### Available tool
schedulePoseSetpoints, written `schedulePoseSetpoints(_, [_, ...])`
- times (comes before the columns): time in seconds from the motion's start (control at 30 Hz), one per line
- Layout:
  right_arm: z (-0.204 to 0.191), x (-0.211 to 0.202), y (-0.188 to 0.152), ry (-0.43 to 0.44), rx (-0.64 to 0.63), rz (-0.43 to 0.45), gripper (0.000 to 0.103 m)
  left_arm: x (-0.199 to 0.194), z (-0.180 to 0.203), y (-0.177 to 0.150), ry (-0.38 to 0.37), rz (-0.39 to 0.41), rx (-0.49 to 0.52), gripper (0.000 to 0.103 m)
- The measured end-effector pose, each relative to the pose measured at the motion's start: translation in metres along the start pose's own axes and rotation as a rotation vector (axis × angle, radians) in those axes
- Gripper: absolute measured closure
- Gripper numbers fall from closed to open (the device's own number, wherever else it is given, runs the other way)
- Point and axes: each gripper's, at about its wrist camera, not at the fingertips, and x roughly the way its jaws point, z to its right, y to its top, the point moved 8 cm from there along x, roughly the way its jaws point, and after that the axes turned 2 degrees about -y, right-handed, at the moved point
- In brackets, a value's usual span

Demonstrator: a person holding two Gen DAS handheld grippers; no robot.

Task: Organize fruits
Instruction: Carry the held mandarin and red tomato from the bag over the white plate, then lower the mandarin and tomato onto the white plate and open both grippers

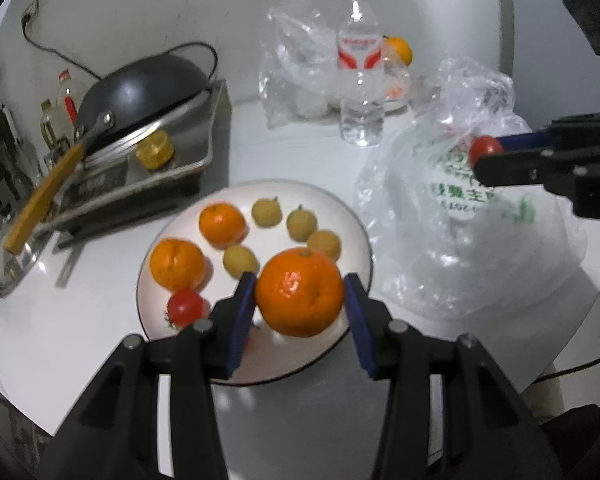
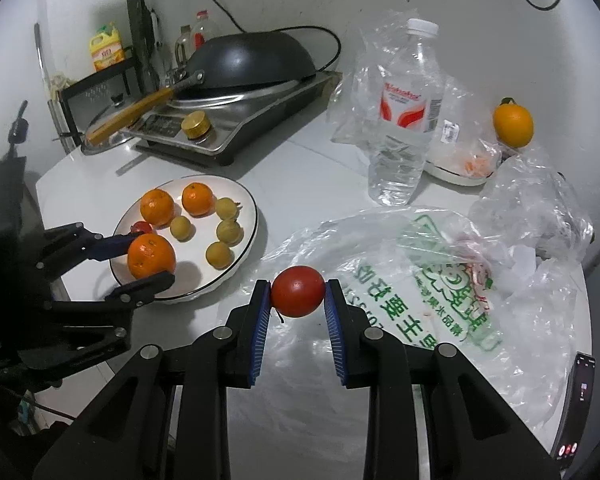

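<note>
My left gripper [image 1: 300, 294] is shut on a large orange [image 1: 299, 291] and holds it over the near side of a white plate [image 1: 358, 216]. The plate carries two smaller oranges [image 1: 222, 220], several small yellow fruits [image 1: 266, 211] and a red tomato [image 1: 185, 307]. My right gripper [image 2: 297, 294] is shut on a second red tomato [image 2: 297, 291] above a printed plastic bag [image 2: 420, 280], to the right of the plate [image 2: 252, 200]. The left gripper [image 2: 150, 258] with its orange [image 2: 151, 256] shows in the right wrist view. The right gripper [image 1: 486, 156] shows in the left wrist view.
A water bottle [image 2: 404, 112] stands behind the bags. Another orange [image 2: 513, 120] sits by a small dish [image 2: 456, 174] at the back right. A stove with an upturned black wok [image 2: 244, 60] is at the back left. A phone [image 2: 576, 404] lies at the right edge.
</note>
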Motion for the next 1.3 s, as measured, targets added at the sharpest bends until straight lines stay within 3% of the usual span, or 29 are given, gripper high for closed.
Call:
schedulePoseSetpoints(0.6, [-0.022,0.023,0.011,-0.021,-0.030,-0.043,0.074,0.016,-0.004,-0.002,-0.079,-0.036,-0.012,0.057])
schedulePoseSetpoints(0.9, [-0.042,0.033,0.022,-0.013,-0.057,-0.050,0.074,-0.001,-0.011,0.003,-0.113,0.026,-0.023,0.053])
schedulePoseSetpoints(1.3, [-0.073,0.053,0.036,0.017,-0.099,-0.067,0.074,-0.026,-0.056,0.008,-0.070,0.104,-0.109,0.053])
